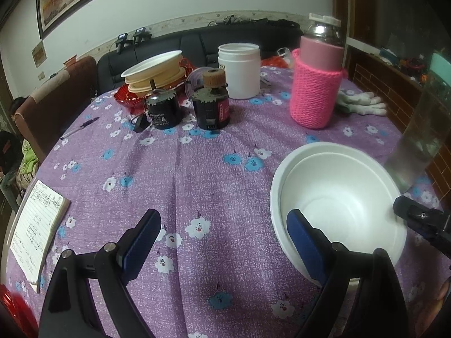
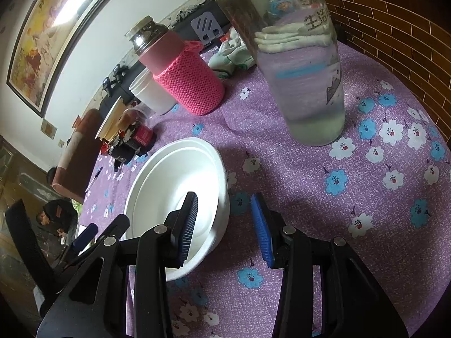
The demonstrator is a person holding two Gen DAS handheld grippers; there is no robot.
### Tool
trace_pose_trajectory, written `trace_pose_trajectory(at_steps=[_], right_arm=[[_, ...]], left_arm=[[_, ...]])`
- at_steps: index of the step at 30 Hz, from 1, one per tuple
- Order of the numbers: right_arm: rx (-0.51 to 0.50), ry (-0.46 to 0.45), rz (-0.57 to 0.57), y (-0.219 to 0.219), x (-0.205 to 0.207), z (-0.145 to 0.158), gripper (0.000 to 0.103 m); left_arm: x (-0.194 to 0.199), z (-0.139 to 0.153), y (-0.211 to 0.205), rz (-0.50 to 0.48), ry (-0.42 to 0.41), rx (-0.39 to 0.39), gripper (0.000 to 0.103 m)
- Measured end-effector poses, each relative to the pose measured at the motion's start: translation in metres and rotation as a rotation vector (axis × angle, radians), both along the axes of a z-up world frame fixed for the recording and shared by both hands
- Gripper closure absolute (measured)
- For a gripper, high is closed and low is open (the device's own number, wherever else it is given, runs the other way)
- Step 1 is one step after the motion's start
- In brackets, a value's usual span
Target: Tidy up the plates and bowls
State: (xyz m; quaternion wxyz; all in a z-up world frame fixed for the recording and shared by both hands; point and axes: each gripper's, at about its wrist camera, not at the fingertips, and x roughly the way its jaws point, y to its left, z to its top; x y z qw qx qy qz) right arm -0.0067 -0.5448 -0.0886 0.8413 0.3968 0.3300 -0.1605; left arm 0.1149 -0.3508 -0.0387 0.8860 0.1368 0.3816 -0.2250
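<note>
Two white bowls (image 1: 338, 205) sit nested one inside the other on the purple flowered tablecloth (image 1: 197, 186). My left gripper (image 1: 225, 242) is wide open and holds nothing; its right finger (image 1: 305, 246) lies over the near rim of the bowls. In the right wrist view my right gripper (image 2: 225, 228) straddles the wall of the white bowls (image 2: 174, 186), with one pad inside and one outside. Neither pad presses on the wall. At the far side of the table a stack of beige bowls (image 1: 157, 70) rests on a red dish (image 1: 125, 100).
Behind the bowls are a flask in a pink knitted sleeve (image 1: 315, 90), a white jar (image 1: 239, 70), two black cylinders (image 1: 211, 107) and white gloves (image 1: 360, 102). A clear water bottle (image 2: 304, 64) stands right of the bowls. A notebook (image 1: 36, 231) and pen (image 1: 81, 126) lie left. A person (image 2: 56, 217) sits beyond the table.
</note>
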Motion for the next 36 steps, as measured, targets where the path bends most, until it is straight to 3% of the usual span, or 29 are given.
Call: trace_pose_trajectory(at_steps=[36], right_arm=[[0.008, -0.009, 0.001, 0.002, 0.002, -0.003, 0.064]], left_arm=[[0.001, -0.013, -0.006, -0.037, 0.031, 0.002, 0.012]])
